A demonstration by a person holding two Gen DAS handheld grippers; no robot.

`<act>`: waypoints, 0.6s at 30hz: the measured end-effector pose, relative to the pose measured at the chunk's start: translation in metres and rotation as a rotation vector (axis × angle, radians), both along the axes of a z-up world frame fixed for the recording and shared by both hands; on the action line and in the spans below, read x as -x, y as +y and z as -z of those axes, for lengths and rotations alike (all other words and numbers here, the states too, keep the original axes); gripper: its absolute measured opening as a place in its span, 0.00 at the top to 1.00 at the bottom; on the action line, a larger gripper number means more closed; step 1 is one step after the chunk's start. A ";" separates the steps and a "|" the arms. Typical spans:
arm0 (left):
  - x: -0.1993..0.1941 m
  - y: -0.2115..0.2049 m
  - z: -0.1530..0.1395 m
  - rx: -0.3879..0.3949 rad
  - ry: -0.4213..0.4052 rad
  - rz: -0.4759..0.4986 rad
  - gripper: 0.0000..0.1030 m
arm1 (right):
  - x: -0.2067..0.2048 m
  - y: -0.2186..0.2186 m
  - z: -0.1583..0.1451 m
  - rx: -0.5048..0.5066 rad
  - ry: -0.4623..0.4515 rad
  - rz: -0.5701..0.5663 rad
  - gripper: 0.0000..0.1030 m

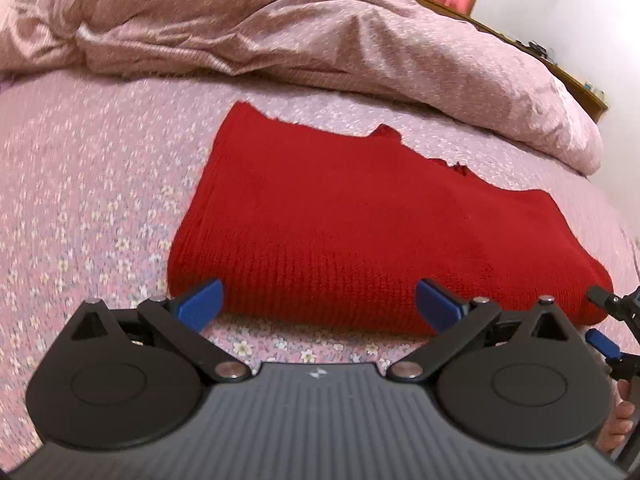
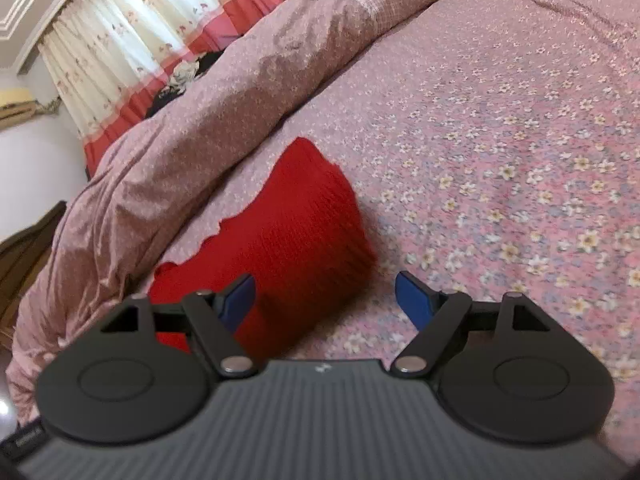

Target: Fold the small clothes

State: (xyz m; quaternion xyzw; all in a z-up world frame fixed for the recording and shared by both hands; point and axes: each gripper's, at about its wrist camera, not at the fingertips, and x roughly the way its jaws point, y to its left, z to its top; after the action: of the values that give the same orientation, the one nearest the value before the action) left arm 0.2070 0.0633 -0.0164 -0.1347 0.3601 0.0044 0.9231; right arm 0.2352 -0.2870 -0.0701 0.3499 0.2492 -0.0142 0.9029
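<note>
red knit garment (image 1: 332,232) is folded into a thick rectangle and lies flat on the bed, its far edge ragged, near the bunched duvet. order below is big to small.

bed sheet (image 1: 100,184): pink, small flower print, covers everything under the garment.

duvet (image 1: 280,28): same pink print, heaped in a long ridge along the far side of the bed, well wrinkled.

curtain (image 2: 132,52): cream with pink bands, behind the duvet in the right wrist view.

left gripper (image 1: 320,304): jaws wide apart, nothing between the blue pads, hovering at the near folded edge of the garment. no contact visible.

right gripper (image 2: 325,300): jaws apart, not gripping; left pad over the garment's corner, right pad over bare sheet. its tip also shows at the right edge of the left wrist view.
</note>
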 end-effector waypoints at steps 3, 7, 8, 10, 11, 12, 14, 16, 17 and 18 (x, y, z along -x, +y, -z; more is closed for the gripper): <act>-0.003 0.001 0.005 0.011 0.035 -0.021 0.00 | -0.010 0.005 0.002 -0.034 -0.008 -0.020 0.22; -0.006 0.004 0.014 0.035 0.085 -0.060 0.00 | -0.017 0.008 0.006 -0.051 -0.018 0.002 0.20; -0.007 0.005 0.016 0.044 0.092 -0.069 0.00 | -0.018 0.010 0.007 -0.048 -0.024 0.003 0.20; -0.008 0.007 0.019 0.050 0.100 -0.080 0.00 | -0.020 0.012 0.009 -0.039 -0.033 0.005 0.19; -0.009 0.007 0.020 0.048 0.102 -0.081 0.00 | -0.021 0.014 0.009 -0.027 -0.036 0.002 0.18; -0.009 0.006 0.020 0.043 0.103 -0.081 0.00 | -0.022 0.016 0.009 -0.015 -0.038 -0.003 0.18; -0.010 0.006 0.021 0.036 0.105 -0.080 0.00 | -0.024 0.018 0.010 0.007 -0.043 -0.013 0.17; -0.011 0.005 0.021 0.035 0.108 -0.084 0.00 | -0.028 0.019 0.010 0.014 -0.048 -0.024 0.17; -0.011 0.005 0.022 0.034 0.107 -0.085 0.00 | -0.030 0.019 0.010 0.011 -0.050 -0.026 0.16; -0.011 0.005 0.022 0.032 0.108 -0.085 0.00 | -0.031 0.018 0.010 0.002 -0.054 -0.025 0.16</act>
State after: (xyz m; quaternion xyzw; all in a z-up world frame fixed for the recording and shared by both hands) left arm 0.2180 0.0681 -0.0383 -0.1640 0.4032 0.0450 0.8992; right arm 0.2662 -0.2693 -0.0805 0.3462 0.2293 0.0065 0.9097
